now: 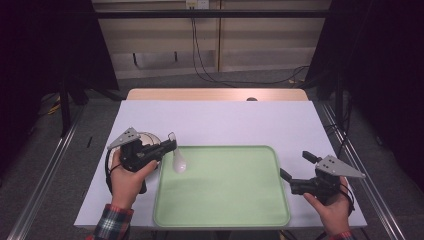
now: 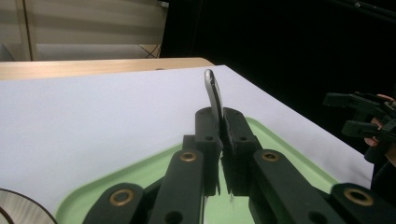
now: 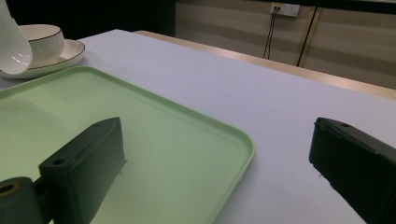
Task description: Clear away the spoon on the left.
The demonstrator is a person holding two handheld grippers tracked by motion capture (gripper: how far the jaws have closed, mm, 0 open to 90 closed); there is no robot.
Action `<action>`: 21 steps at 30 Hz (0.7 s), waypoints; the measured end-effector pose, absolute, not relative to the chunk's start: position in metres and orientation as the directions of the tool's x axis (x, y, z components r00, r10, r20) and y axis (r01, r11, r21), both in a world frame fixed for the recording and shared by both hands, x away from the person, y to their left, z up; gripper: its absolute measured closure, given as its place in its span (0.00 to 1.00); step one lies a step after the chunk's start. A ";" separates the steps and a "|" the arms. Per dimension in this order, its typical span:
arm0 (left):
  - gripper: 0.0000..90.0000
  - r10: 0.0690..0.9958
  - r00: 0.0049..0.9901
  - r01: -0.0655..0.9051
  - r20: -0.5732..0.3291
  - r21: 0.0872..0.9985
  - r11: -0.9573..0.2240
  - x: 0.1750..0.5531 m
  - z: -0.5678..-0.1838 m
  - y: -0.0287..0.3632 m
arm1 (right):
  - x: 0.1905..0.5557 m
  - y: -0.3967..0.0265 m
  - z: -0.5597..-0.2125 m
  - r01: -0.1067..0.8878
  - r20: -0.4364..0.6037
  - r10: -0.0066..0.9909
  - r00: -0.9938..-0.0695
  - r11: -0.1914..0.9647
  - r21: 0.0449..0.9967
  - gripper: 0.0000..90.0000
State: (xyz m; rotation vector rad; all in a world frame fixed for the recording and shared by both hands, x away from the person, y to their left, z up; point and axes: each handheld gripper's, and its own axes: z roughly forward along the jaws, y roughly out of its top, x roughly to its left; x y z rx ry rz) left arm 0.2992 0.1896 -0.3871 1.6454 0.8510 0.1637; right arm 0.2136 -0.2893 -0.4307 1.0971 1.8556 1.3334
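**Spoon held over the tray's corner**

Nearest the person, the right claw (image 1: 295, 166) hovers with jaws wide apart and nothing between them, beside the green tray's (image 1: 225, 220) right edge. The left claw (image 1: 171, 145) is clamped on the handle of a white spoon (image 1: 178, 163), whose bowl hangs over the tray's near-left corner. Behind it, a cup and saucer (image 3: 49, 49) sit on the white surface (image 1: 225, 122).

The left gripper (image 1: 169, 145) is clamped on the handle of a white spoon (image 1: 178, 162), whose bowl hangs just below the jaw tips over the near-left corner of the green tray (image 1: 225, 210). A plate (image 1: 147, 137) lies directly behind this gripper. The right gripper (image 1: 296, 165) rests beside the tray's right edge, jaws spread apart.
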 end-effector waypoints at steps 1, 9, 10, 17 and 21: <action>0.95 0.606 0.719 0.441 -0.341 0.897 -0.019 0.299 -0.388 0.189 | 0.214 -0.289 -0.431 0.277 -0.003 0.878 -0.479 0.155 0.948 0.03; 0.95 0.583 0.729 0.461 -0.359 0.887 -0.031 0.296 -0.398 0.186 | 0.213 -0.290 -0.430 0.279 -0.001 0.878 -0.478 0.153 0.948 0.03; 0.95 0.581 0.731 0.462 -0.357 0.886 -0.038 0.296 -0.399 0.186 | 0.213 -0.290 -0.430 0.280 0.000 0.878 -0.480 0.153 0.948 0.03; 0.95 0.578 0.736 0.468 -0.352 0.882 -0.058 0.292 -0.404 0.182 | 0.213 -0.290 -0.430 0.281 -0.002 0.877 -0.481 0.156 0.947 0.03; 0.95 0.574 0.740 0.470 -0.351 0.880 -0.068 0.289 -0.406 0.182 | 0.213 -0.290 -0.431 0.281 -0.001 0.876 -0.482 0.156 0.947 0.04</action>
